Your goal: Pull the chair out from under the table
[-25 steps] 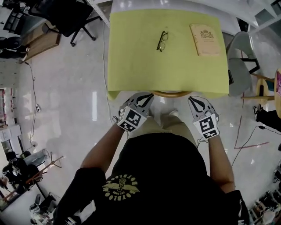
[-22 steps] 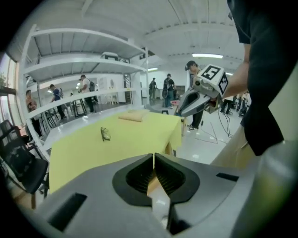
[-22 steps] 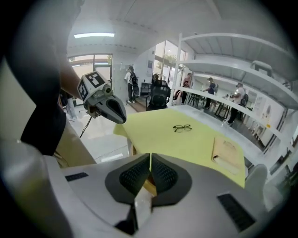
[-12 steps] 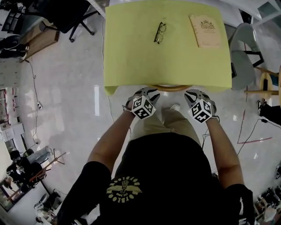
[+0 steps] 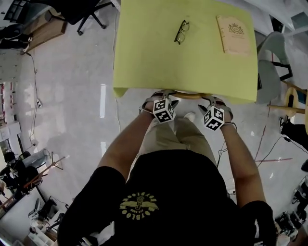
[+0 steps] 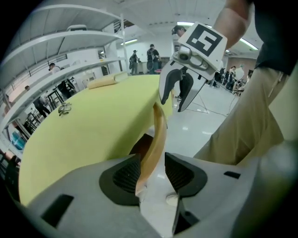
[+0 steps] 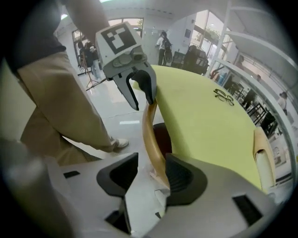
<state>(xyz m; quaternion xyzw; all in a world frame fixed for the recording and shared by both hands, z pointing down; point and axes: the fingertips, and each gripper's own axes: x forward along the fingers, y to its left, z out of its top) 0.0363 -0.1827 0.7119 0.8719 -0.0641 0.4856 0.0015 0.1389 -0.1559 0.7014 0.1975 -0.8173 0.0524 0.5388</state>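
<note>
A chair stands tucked under the table [image 5: 144,62], which has a yellow-green cloth. Only its curved wooden back rail [image 5: 187,95] shows past the near edge. My left gripper [image 5: 161,95] straddles the rail's left end and my right gripper [image 5: 215,100] its right end. In the left gripper view the rail [image 6: 158,135] runs between the left gripper's [image 6: 152,174] opening jaws, close to one pad, with a gap at the other. In the right gripper view the rail [image 7: 150,130] lies between the right gripper's [image 7: 151,174] opening jaws, against one pad, with a gap at the other.
Glasses [image 5: 181,31] and a tan booklet [image 5: 236,34] lie on the cloth. A grey chair [image 5: 272,67] and a wooden stool [image 5: 293,96] stand to the right, and a black office chair [image 5: 82,9] at far left. The person's legs and shoe [image 5: 189,117] are just behind the rail.
Both grippers have dropped from in front of the person's thighs to the table's near edge and tipped down over the chair's back rail. Their jaws have gone from shut to apart.
</note>
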